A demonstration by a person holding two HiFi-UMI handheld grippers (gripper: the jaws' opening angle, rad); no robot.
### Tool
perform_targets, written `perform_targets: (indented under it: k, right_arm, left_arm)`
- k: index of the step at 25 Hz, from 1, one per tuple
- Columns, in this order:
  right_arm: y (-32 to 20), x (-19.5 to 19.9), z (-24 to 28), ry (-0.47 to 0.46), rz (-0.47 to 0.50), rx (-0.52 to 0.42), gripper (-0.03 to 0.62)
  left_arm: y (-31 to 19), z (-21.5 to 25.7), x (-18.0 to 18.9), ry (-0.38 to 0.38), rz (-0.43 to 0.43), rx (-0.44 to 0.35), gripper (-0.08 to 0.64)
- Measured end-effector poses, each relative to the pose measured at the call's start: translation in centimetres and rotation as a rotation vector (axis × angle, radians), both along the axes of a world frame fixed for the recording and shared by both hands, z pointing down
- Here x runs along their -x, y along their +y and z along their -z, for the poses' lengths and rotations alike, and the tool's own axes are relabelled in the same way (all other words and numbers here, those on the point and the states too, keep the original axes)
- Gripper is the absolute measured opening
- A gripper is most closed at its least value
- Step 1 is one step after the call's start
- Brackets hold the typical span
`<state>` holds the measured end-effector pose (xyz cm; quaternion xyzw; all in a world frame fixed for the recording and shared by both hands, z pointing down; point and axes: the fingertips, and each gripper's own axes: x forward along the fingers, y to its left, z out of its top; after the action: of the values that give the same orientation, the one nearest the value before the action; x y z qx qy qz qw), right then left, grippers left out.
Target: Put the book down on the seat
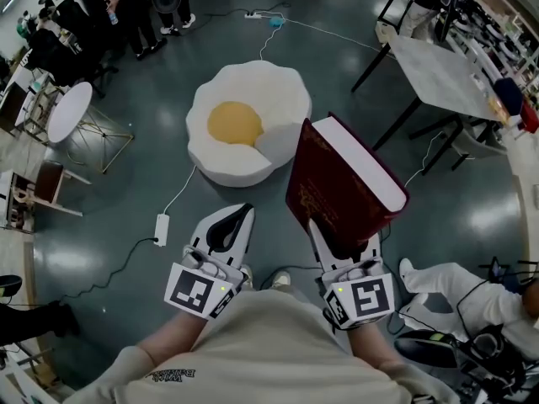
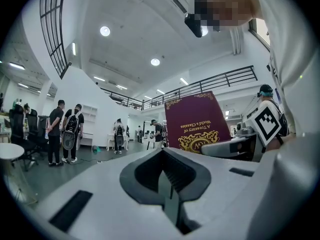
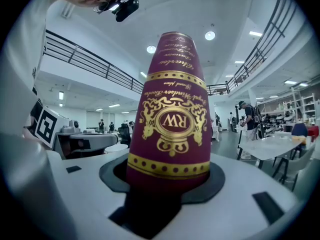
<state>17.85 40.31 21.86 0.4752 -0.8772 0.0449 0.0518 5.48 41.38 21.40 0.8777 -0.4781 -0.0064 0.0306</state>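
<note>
A thick maroon book (image 1: 337, 183) with gold print and white page edges stands up out of my right gripper (image 1: 338, 244), which is shut on its lower end. In the right gripper view the book's spine (image 3: 172, 119) rises straight from between the jaws of that gripper (image 3: 167, 184). The seat (image 1: 248, 120), a white floor cushion shaped like a fried egg with a yellow middle, lies on the floor ahead, left of the book. My left gripper (image 1: 229, 230) hangs beside the right one, shut and holding nothing. The left gripper view shows its closed jaws (image 2: 167, 184) and the book's cover (image 2: 197, 121).
A power strip (image 1: 162, 228) with a white cable lies on the dark floor left of the seat. A round white table (image 1: 69, 112) stands at the left, a grey table (image 1: 446, 78) at the right. People (image 1: 135, 7) stand at the back. Someone's white-clad legs (image 1: 455, 289) are near right.
</note>
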Motion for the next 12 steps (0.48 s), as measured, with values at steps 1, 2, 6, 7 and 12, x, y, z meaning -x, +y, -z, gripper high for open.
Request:
perform_targets:
  k: [1, 2, 6, 7, 12]
  right_arm:
    - [0.2, -0.2, 0.2, -0.001, 0.001, -0.008, 0.227]
    - [0.3, -0.4, 0.3, 0.001, 0.0, -0.015, 0.227]
    - [0.5, -1.4, 0.1, 0.002, 0.008, -0.019, 0.228]
    - [0.7, -1.7, 0.0, -0.001, 0.013, -0.018, 0.227]
    - [0.9, -2.9, 0.0, 0.002, 0.029, -0.029, 0.227]
  left_arm:
    - [0.2, 0.0, -0.2, -0.002, 0.0, -0.001, 0.005]
    - [0.3, 0.0, -0.4, -0.004, 0.001, -0.002, 0.005]
    - [0.6, -0.1, -1.7, -0.012, 0.002, -0.007, 0.005]
    - [0.8, -0.2, -2.1, -0.013, 0.003, -0.009, 0.005]
    - [1.2, -0.4, -3.4, -0.009, 0.013, -0.01, 0.005]
